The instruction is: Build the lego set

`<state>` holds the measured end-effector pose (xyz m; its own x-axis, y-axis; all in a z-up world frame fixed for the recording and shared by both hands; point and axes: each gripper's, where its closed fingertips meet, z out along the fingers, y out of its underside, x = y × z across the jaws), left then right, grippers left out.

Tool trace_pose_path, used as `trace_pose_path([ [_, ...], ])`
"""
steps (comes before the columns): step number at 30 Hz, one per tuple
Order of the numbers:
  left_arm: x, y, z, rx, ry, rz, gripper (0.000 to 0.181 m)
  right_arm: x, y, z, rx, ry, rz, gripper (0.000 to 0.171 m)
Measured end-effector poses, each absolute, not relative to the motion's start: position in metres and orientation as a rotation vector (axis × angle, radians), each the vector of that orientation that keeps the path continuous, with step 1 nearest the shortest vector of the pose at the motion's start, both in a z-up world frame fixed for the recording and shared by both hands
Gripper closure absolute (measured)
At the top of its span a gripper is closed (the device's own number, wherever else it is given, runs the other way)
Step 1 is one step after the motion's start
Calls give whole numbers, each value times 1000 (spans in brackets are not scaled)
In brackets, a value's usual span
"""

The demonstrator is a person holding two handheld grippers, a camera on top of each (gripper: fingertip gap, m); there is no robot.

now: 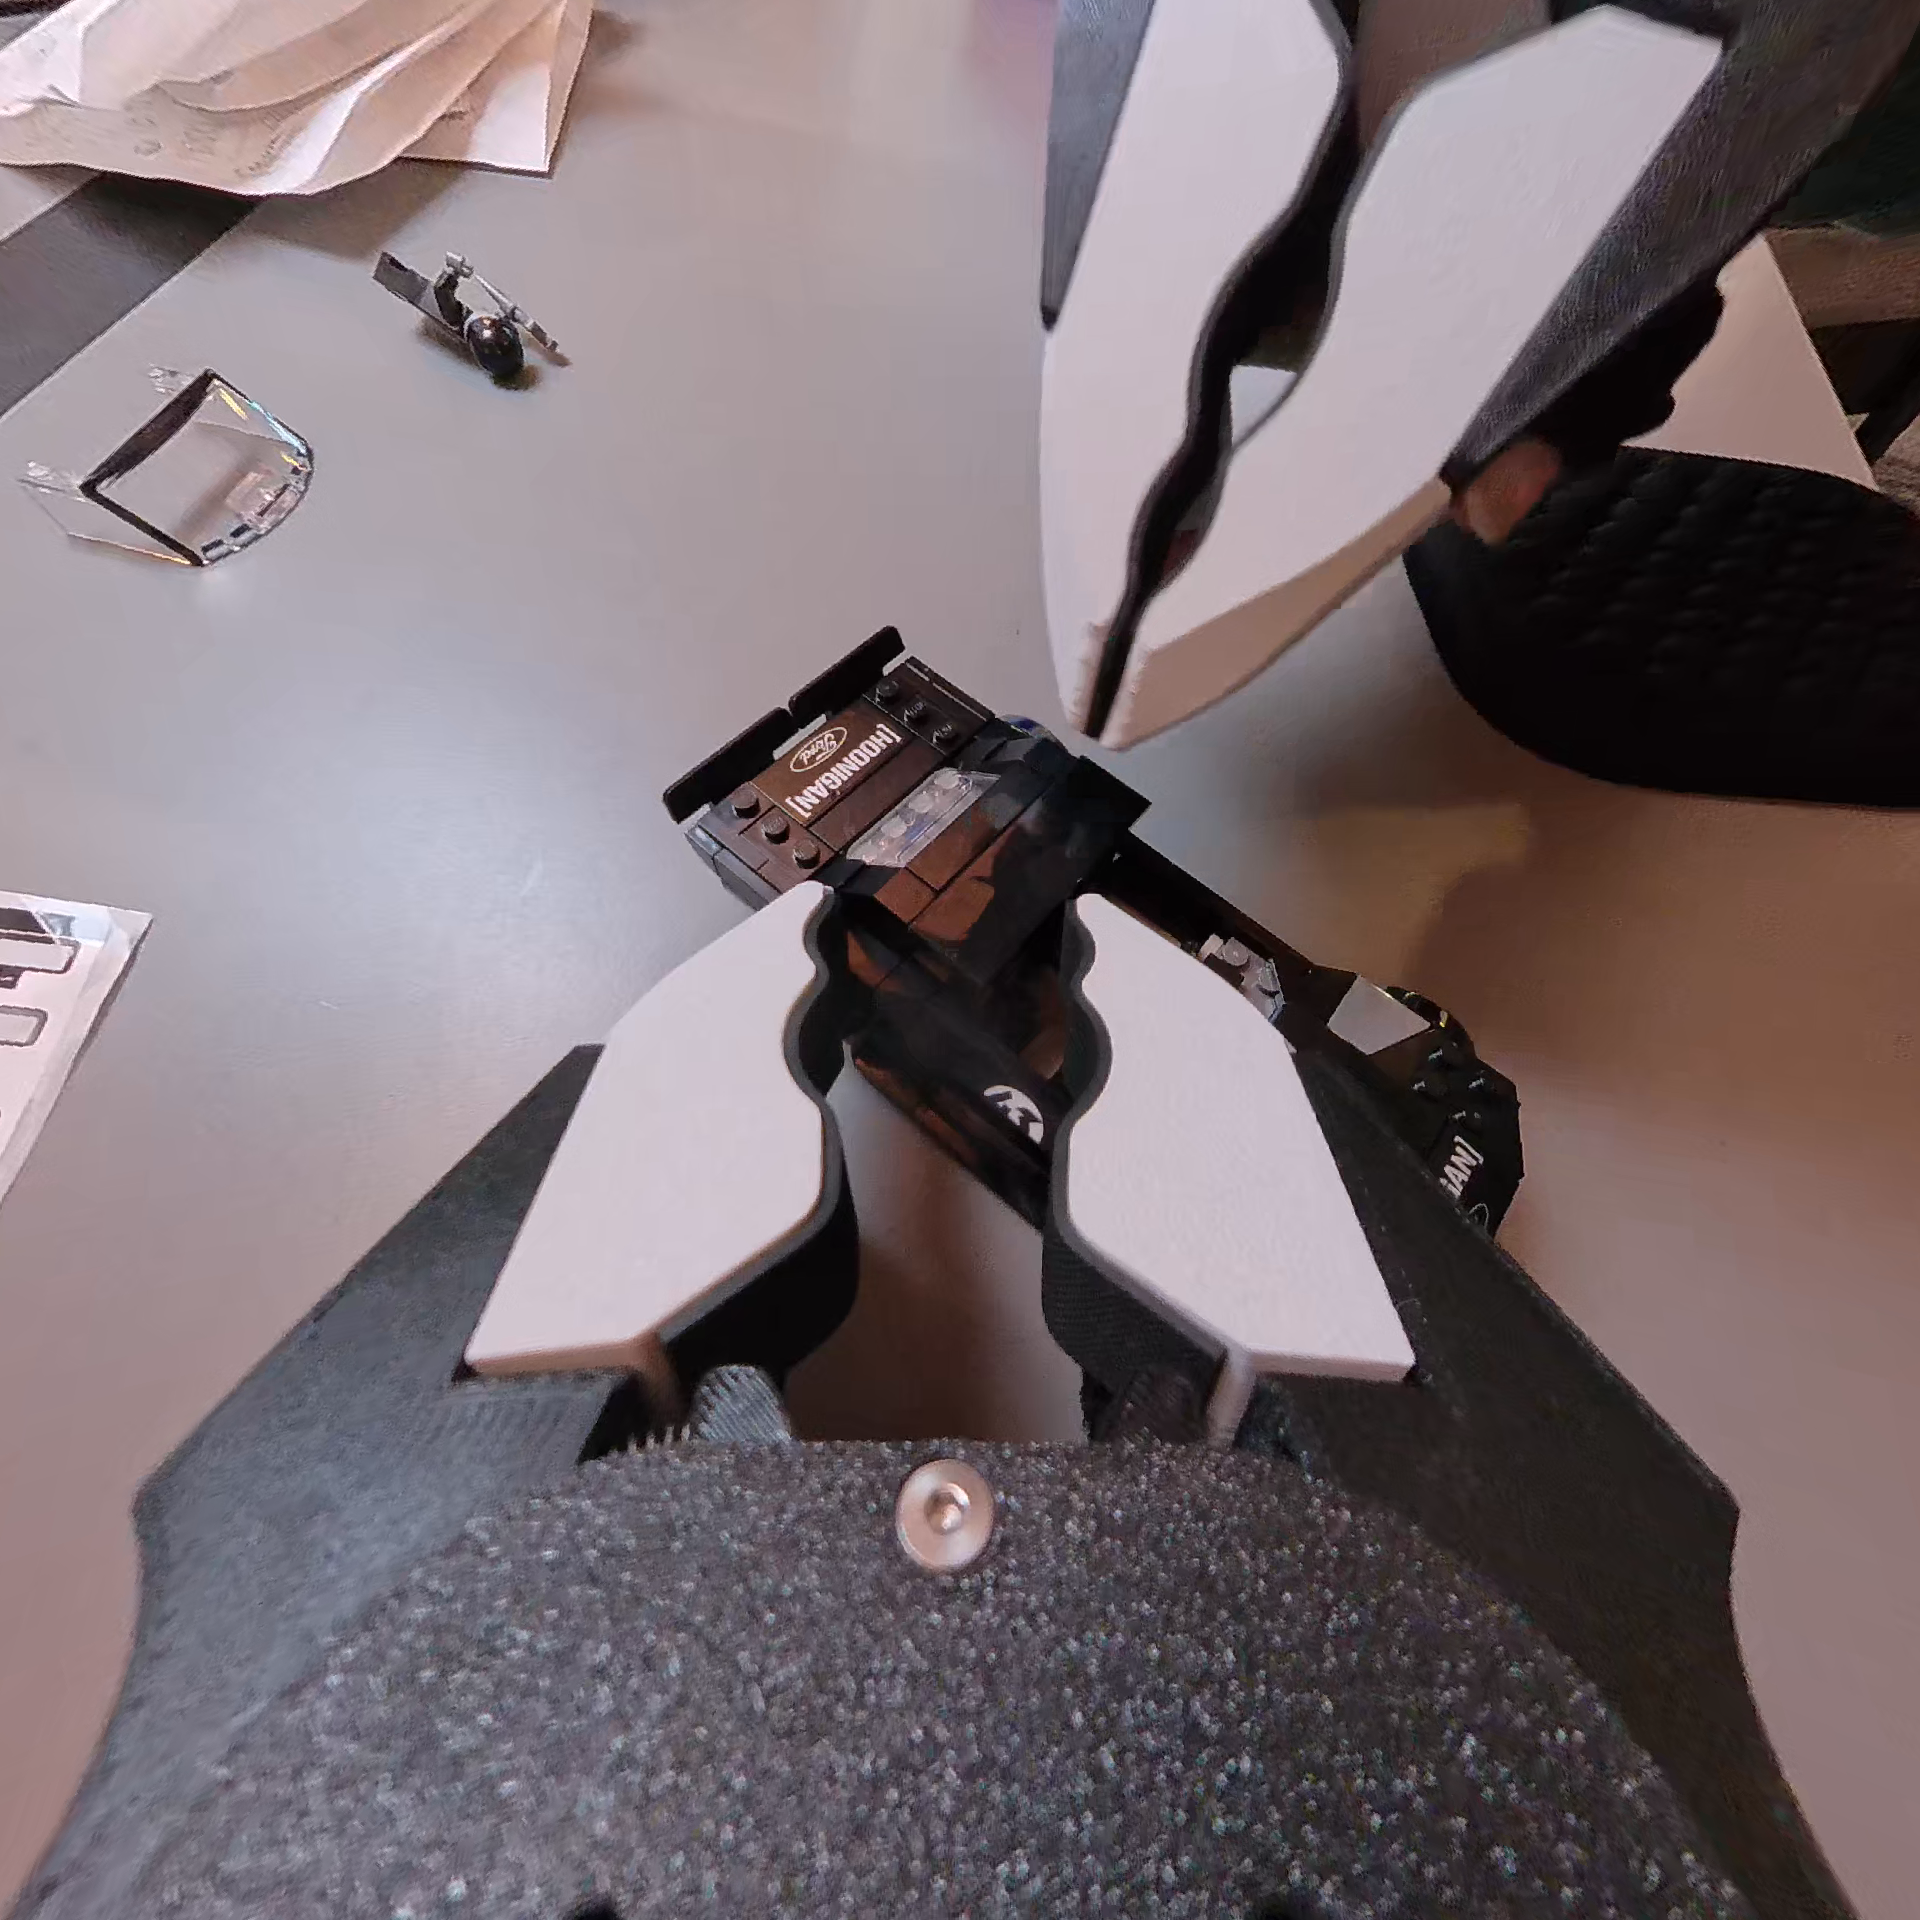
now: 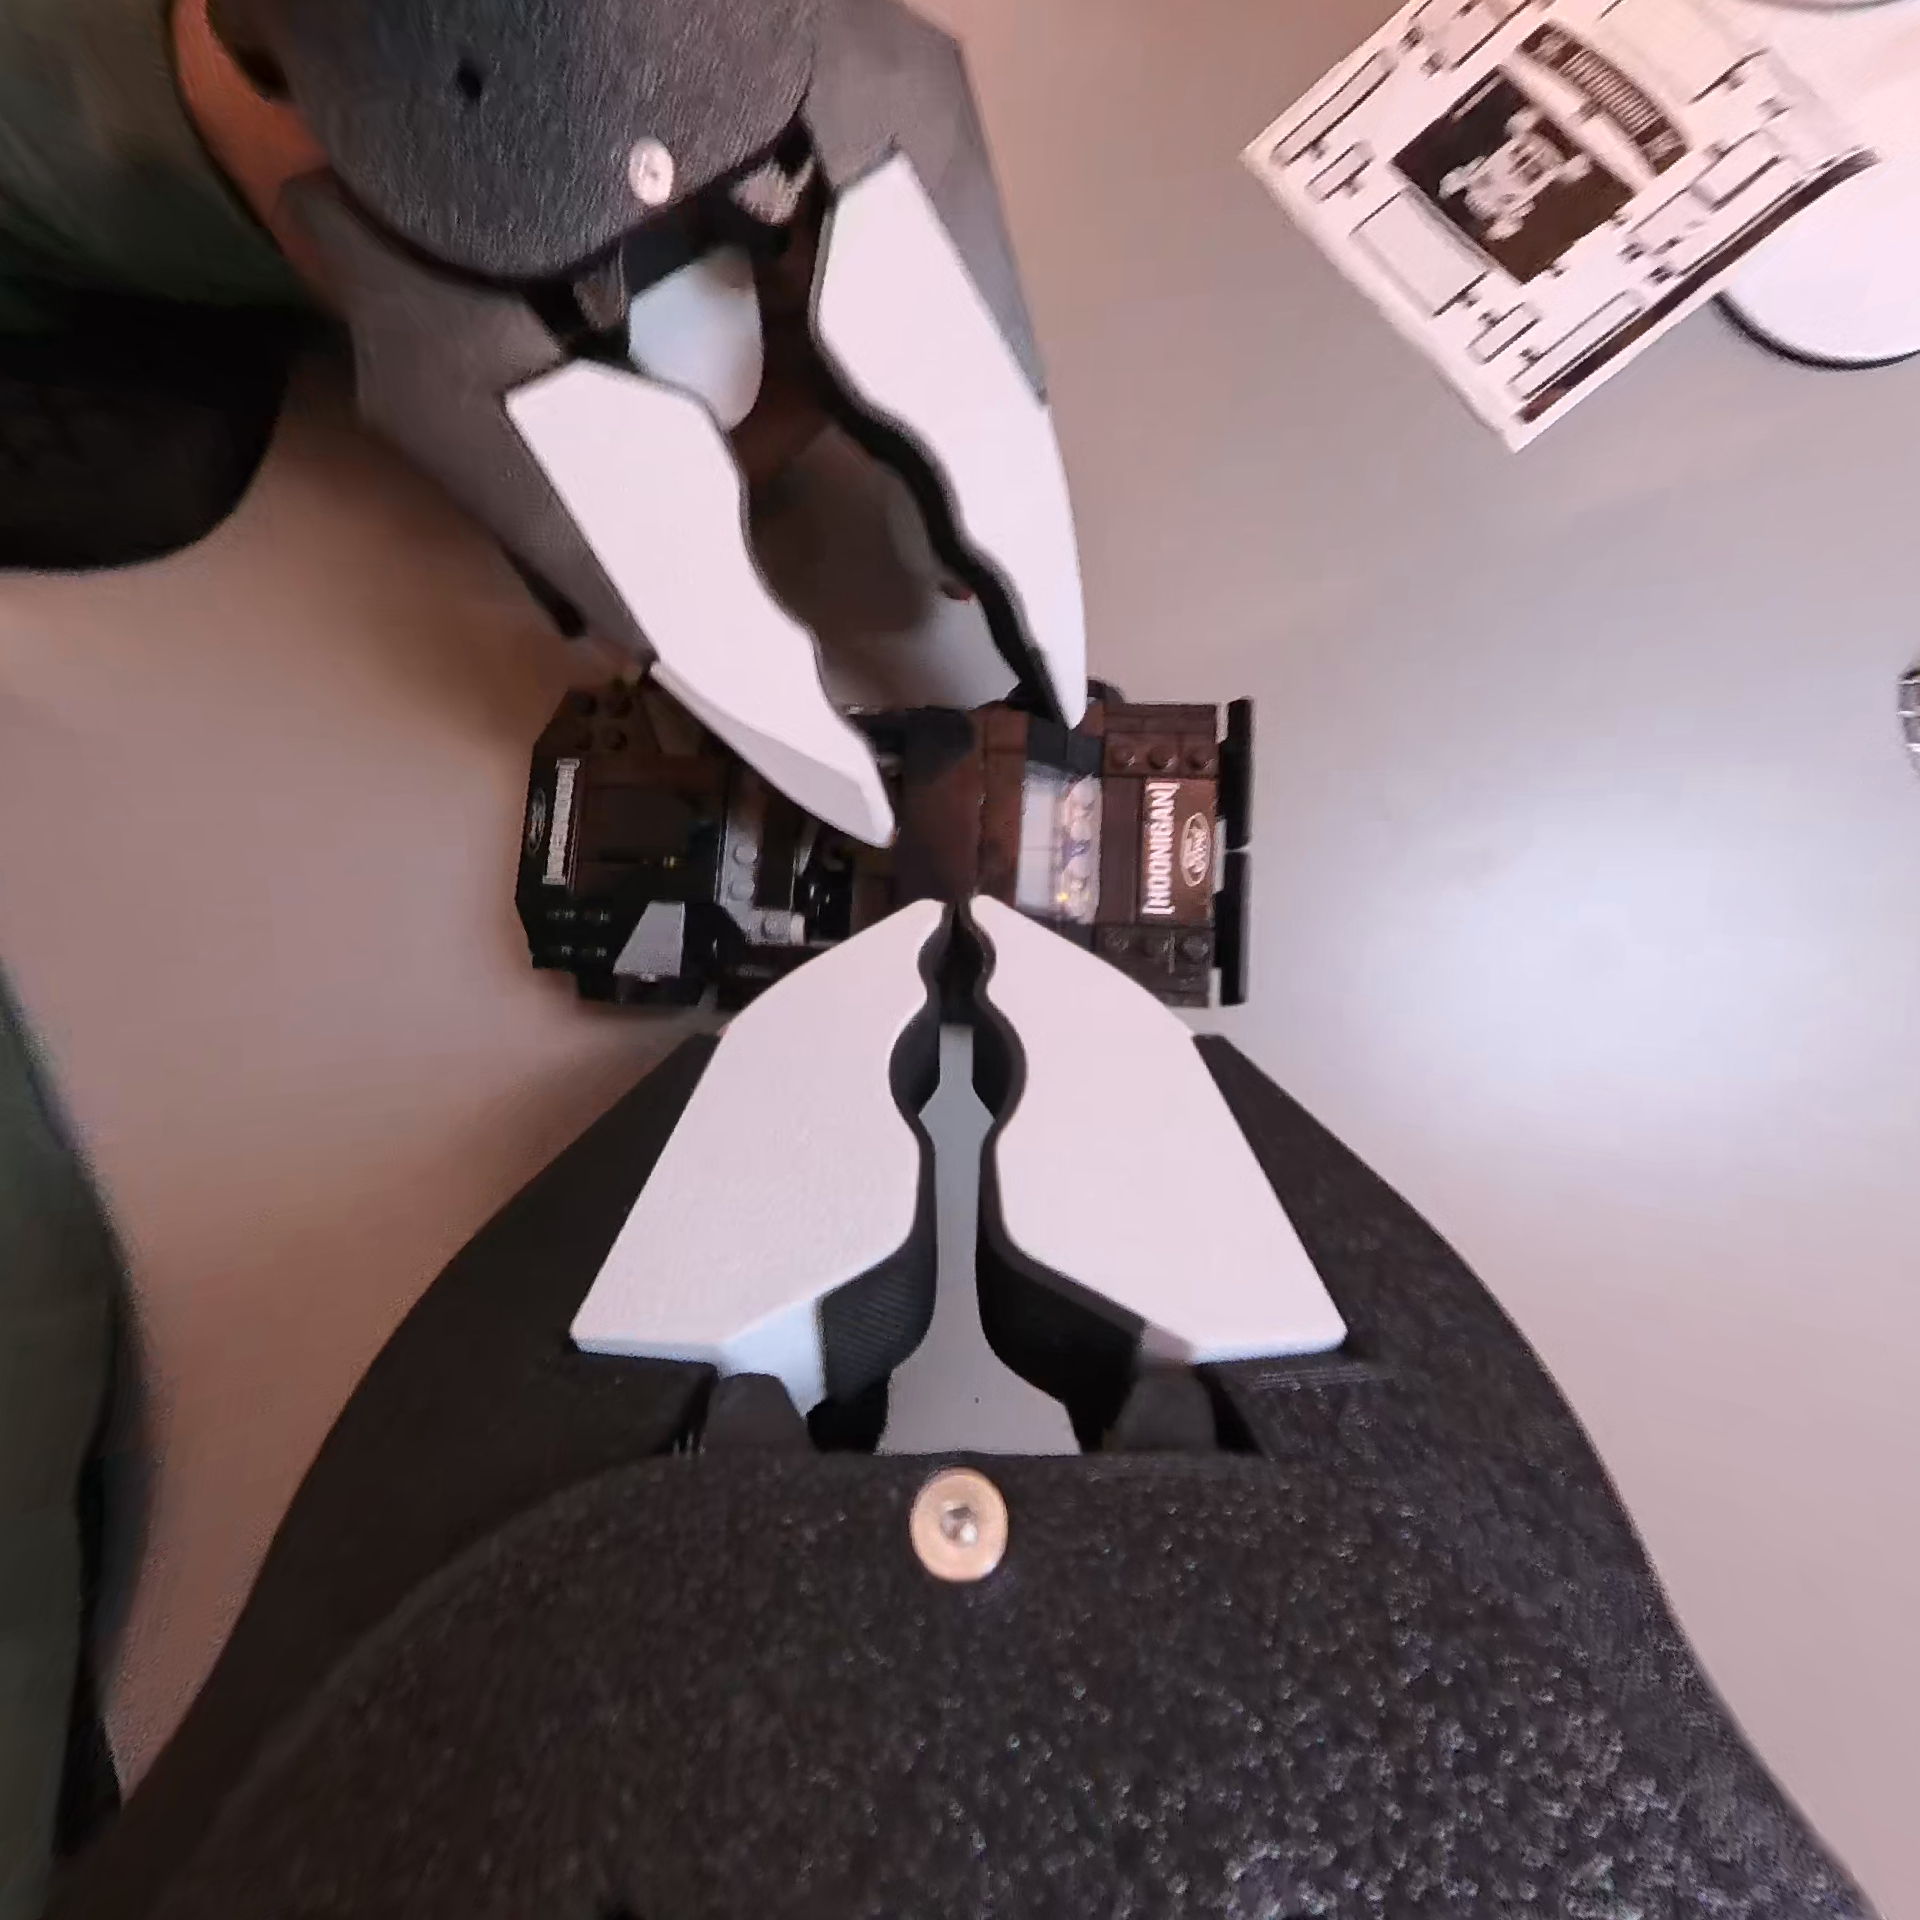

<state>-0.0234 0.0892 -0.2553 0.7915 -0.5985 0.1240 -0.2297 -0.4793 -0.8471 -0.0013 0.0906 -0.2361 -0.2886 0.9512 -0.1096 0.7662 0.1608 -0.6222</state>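
Note:
A black lego car [image 1: 914, 821] with a clear rear window piece lies on the grey table [image 1: 727, 468]. My left gripper [image 1: 940, 925] is shut on the car's middle, one finger on each side. It comes in from the top of the right wrist view [image 2: 975, 769], where the car [image 2: 1132, 852] lies crosswise. My right gripper [image 2: 951, 912] is shut with nothing visible between its tips, which are right at the car's side. In the left wrist view, the right gripper [image 1: 1101, 717] points down at the car's far right corner. I cannot tell if it touches.
A clear windscreen piece [image 1: 197, 468] and a small grey and black assembly [image 1: 478, 312] lie on the table at the far left. Paper bags [image 1: 312, 83] are at the back, a sticker sheet [image 1: 52, 997] at the left edge. An instruction booklet [image 2: 1558, 208] lies beyond the car. A black mesh seat [image 1: 1683, 623] is off the table's right edge. Only a small space, under 4 cm, lies between the two pairs of fingers.

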Motion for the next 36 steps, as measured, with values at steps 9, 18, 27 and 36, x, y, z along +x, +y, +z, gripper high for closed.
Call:
trace_pose_path([
  [9,-24,89,-256,-2067,620,-499,142,-1,86,-243,-1653,-2191,746,171],
  [18,-24,89,-256,-2063,625,-492,143,-2,85,-246,-1716,-2255,662,171],
  [27,-24,89,-256,-2057,632,-486,143,-3,83,-247,-1739,-2316,572,171],
  [36,-24,88,-256,-2052,630,-500,144,-26,79,-241,-1691,-2280,640,171],
])
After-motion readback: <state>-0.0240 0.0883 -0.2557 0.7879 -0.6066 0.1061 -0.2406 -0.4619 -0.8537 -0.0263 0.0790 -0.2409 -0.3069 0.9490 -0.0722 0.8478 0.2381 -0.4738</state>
